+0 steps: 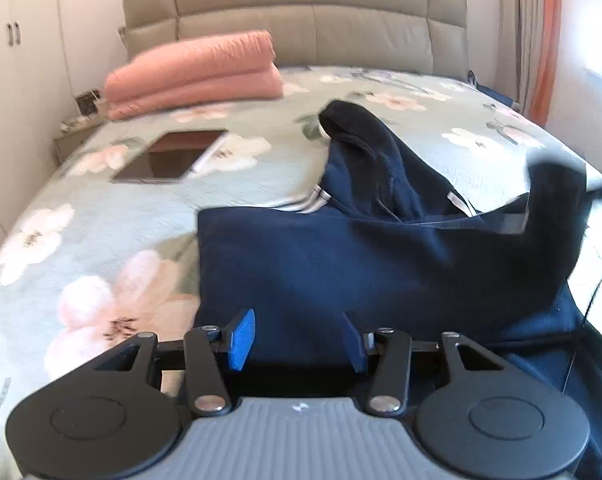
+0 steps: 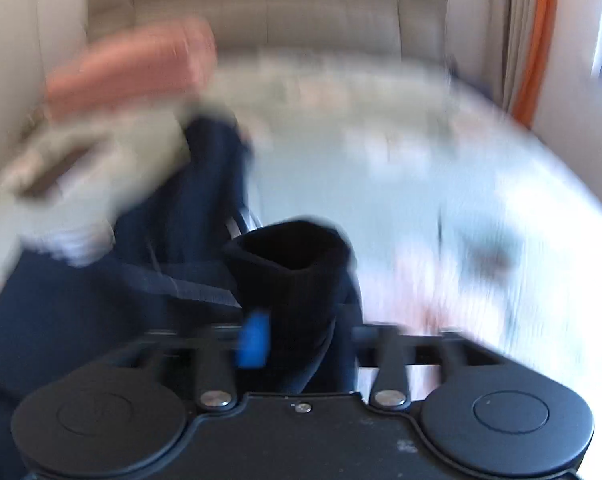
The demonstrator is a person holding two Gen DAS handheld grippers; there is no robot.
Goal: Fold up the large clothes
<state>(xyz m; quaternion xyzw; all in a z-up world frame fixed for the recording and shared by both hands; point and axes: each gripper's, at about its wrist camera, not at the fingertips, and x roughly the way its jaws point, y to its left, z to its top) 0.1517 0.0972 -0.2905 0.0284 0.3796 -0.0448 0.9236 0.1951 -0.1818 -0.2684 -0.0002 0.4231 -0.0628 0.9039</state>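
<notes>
A navy hoodie (image 1: 341,260) lies on the floral bedspread (image 1: 101,220), its hood (image 1: 361,140) pointing toward the headboard. My left gripper (image 1: 299,342) hovers over the hoodie's near hem, open, its blue pads apart with only flat fabric beneath them. At the right, one sleeve (image 1: 557,200) stands lifted off the bed. The right wrist view is heavily blurred. There the dark ribbed cuff (image 2: 289,256) stands upright between the wide-set jaws of my right gripper (image 2: 307,340), which is open. The hoodie's body (image 2: 81,300) spreads to the left.
A folded pink quilt (image 1: 197,76) lies at the bed's head on the left, in front of the padded headboard (image 1: 301,20). A dark tablet (image 1: 173,156) rests on the bedspread left of the hood. A nightstand (image 1: 73,132) stands left; curtains (image 1: 541,40) hang right.
</notes>
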